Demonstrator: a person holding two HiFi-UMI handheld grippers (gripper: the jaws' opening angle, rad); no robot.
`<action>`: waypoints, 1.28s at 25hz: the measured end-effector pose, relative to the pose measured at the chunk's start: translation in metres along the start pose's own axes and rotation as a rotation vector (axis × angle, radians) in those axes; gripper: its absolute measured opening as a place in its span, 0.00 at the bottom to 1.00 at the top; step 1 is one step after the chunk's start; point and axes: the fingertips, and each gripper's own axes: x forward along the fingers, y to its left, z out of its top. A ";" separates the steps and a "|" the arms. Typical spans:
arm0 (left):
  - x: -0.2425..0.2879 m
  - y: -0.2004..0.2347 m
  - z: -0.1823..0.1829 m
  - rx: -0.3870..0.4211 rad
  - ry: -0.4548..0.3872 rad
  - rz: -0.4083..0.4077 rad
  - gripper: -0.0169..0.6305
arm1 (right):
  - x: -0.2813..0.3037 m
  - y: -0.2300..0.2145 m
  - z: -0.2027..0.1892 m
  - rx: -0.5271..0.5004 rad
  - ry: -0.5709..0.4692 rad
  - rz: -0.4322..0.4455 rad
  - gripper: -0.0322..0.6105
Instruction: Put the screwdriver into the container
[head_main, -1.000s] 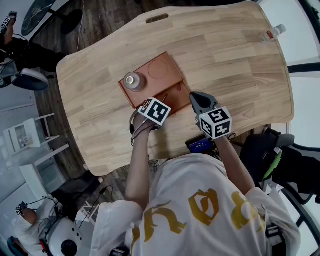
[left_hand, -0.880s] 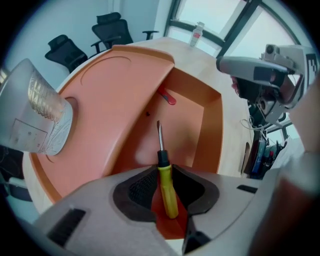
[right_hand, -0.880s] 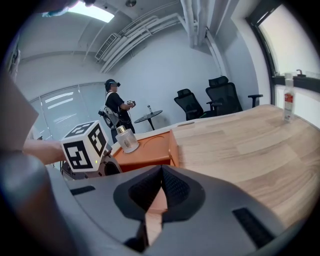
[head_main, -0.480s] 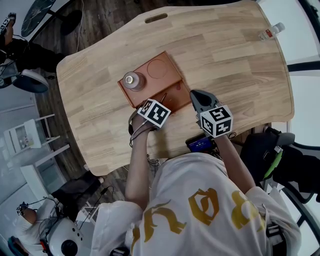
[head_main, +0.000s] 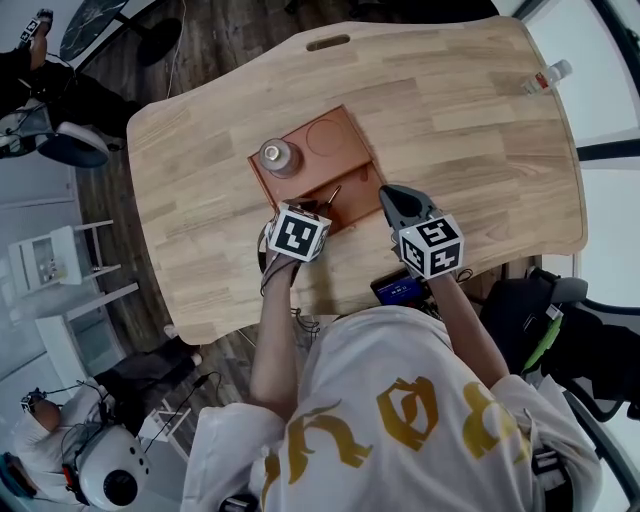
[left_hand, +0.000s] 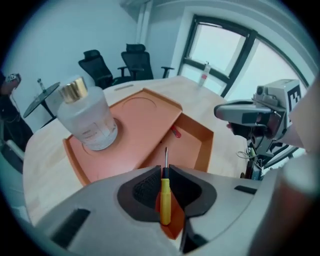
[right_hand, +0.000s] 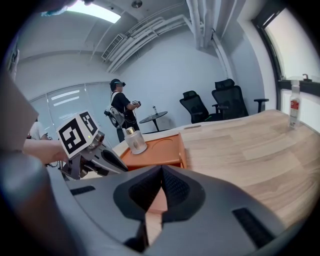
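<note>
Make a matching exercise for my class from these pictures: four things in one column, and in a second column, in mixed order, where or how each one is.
Column 1
1. screwdriver
2. glass bottle
3. plastic bottle
4. right tool

Column 2
A. at the far corner of the table
B. jaws together, nothing between them
C. clamped between the jaws of the left tool
D. standing upright on the flat part of the orange container

Pairs: 1-C, 2-D, 3-A, 4-B

Note: the left tool's jaws have just been closing, with the screwdriver between them.
</note>
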 end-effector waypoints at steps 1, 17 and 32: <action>-0.004 0.002 0.000 -0.030 -0.031 0.007 0.10 | -0.001 0.002 0.001 -0.005 -0.002 0.005 0.06; -0.115 -0.006 0.028 -0.234 -0.681 0.024 0.05 | -0.045 0.029 0.033 -0.066 -0.122 0.000 0.06; -0.193 -0.033 0.007 -0.210 -0.947 0.137 0.04 | -0.090 0.079 0.056 -0.208 -0.240 0.006 0.06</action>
